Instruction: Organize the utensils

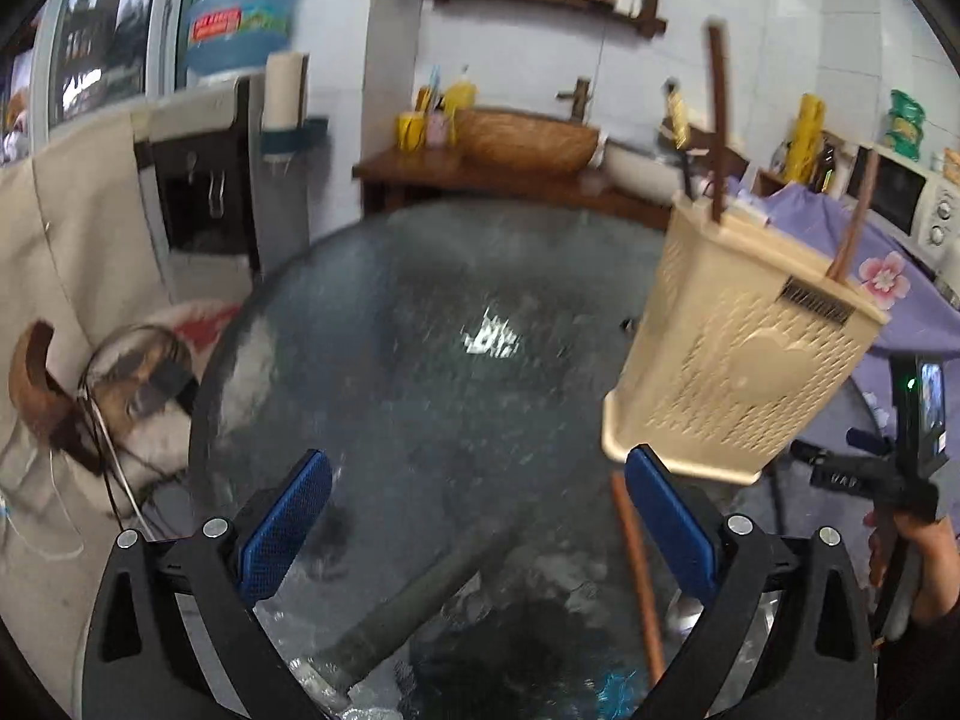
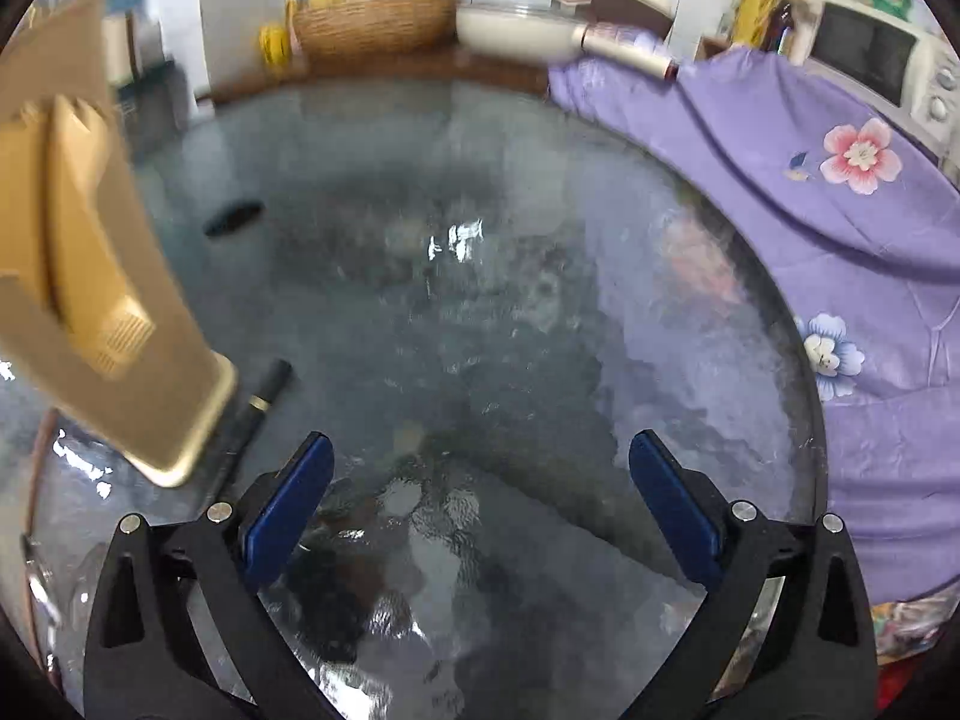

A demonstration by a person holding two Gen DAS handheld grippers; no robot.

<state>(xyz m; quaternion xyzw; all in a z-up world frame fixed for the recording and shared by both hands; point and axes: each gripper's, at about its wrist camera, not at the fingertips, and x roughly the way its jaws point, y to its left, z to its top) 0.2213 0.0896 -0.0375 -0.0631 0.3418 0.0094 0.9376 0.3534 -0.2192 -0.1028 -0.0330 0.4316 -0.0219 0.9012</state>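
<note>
A beige perforated utensil holder (image 1: 738, 354) stands on the round glass table (image 1: 432, 324) at the right, with two brown chopsticks (image 1: 717, 120) sticking up from it. Another brown chopstick (image 1: 639, 576) lies on the glass near my left gripper's right finger. My left gripper (image 1: 474, 516) is open and empty, just left of the holder's base. In the right wrist view the holder (image 2: 102, 276) is at the left, with a black utensil handle (image 2: 252, 414) lying beside its base. My right gripper (image 2: 480, 498) is open and empty over bare glass.
A purple flowered cloth (image 2: 810, 180) covers the table's right side. A wooden counter with a woven basket (image 1: 522, 138) and a white bowl (image 2: 510, 30) stands behind. A microwave (image 1: 912, 198) is at the right, a water dispenser (image 1: 204, 192) at the left.
</note>
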